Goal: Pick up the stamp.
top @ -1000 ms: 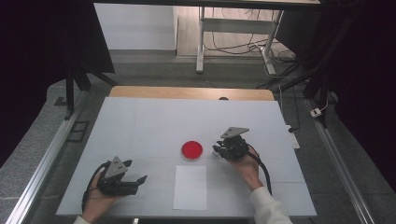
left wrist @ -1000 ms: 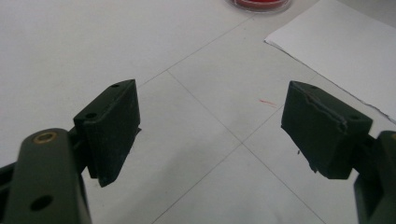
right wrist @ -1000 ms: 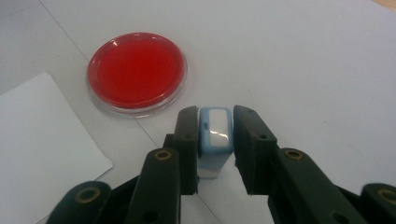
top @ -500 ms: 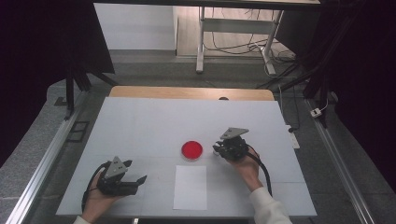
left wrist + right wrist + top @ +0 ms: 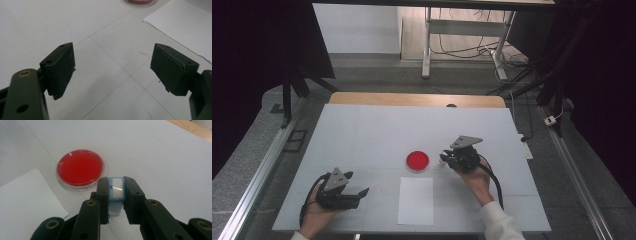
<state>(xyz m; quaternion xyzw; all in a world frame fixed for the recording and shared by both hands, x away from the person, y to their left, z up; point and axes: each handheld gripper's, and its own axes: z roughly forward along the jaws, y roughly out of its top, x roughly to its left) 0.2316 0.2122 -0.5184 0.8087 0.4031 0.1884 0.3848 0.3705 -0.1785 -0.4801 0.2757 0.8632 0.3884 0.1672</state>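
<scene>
Your right gripper (image 5: pixel 116 195) has its fingers clamped on the small blue-and-white block (image 5: pixel 116 188) just beside the red dish (image 5: pixel 80 168), nothing placed yet; left gripper (image 5: pixel 112 67) idles, fingers apart, empty.

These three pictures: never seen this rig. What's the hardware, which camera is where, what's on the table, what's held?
There is no robot arm here. A person sits at a white table and holds a hand-operated pair of black tongs in each hand.

The high view comes from a fixed camera above the person, looking forward and down. The other two come from small cameras riding on each pair of tongs, looking along the jaws.

On the table lie a round red dish with a clear rim and a white sheet of paper just in front of it.

The left tongs stand open over bare table, holding nothing. The right tongs are shut on a small pale-blue block with a shiny face, right beside the dish. What the block is I cannot tell.
</scene>
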